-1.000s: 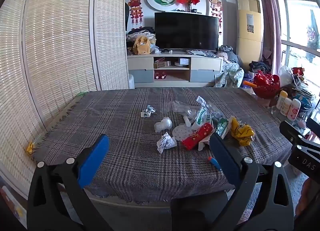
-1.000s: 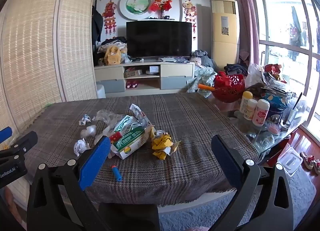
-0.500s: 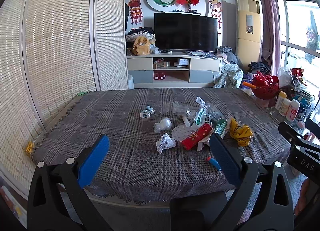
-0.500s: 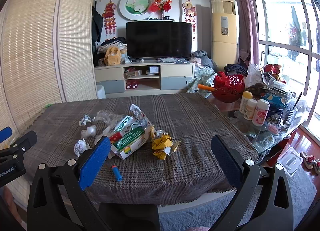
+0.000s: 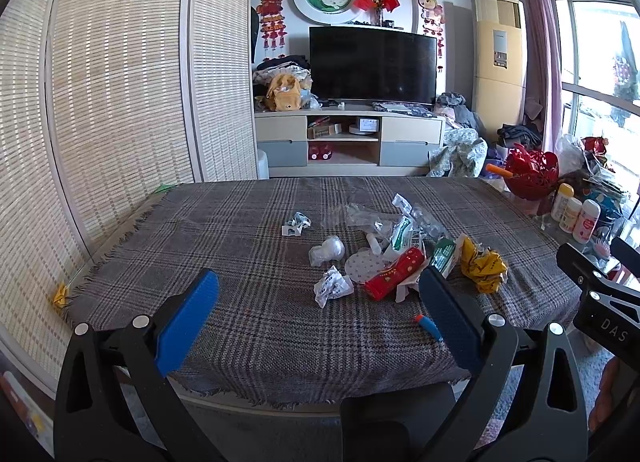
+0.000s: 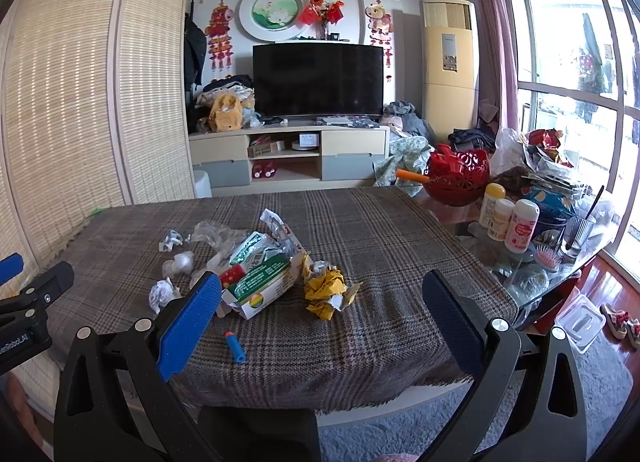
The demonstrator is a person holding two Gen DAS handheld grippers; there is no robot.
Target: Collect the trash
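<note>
- My left tongs (image 5: 316, 302) spread wide, holding nothing, hovering off the counter's (image 5: 224, 230) near edge.
- My right tongs (image 6: 320, 302) also spread, nothing held, same standoff.
- Trash sits mid-counter in 1 loose cluster: red tube (image 5: 394, 274), green-white carton (image 6: 260, 286), yellow crumpled wrapper (image 6: 325, 293), white paper wads (image 5: 332, 286), clear plastic film (image 5: 368, 218).
- Small blue-orange cap (image 6: 234, 346) lies alone at 6 o'clock of the carton, nearest me.
- No bin visible in either view.
- Risks: film and wads are light, tongs may push them away instead of pinching; the cap could roll off the near edge; grabbing the carton may drag the plaid cloth and scatter neighbours.
</note>
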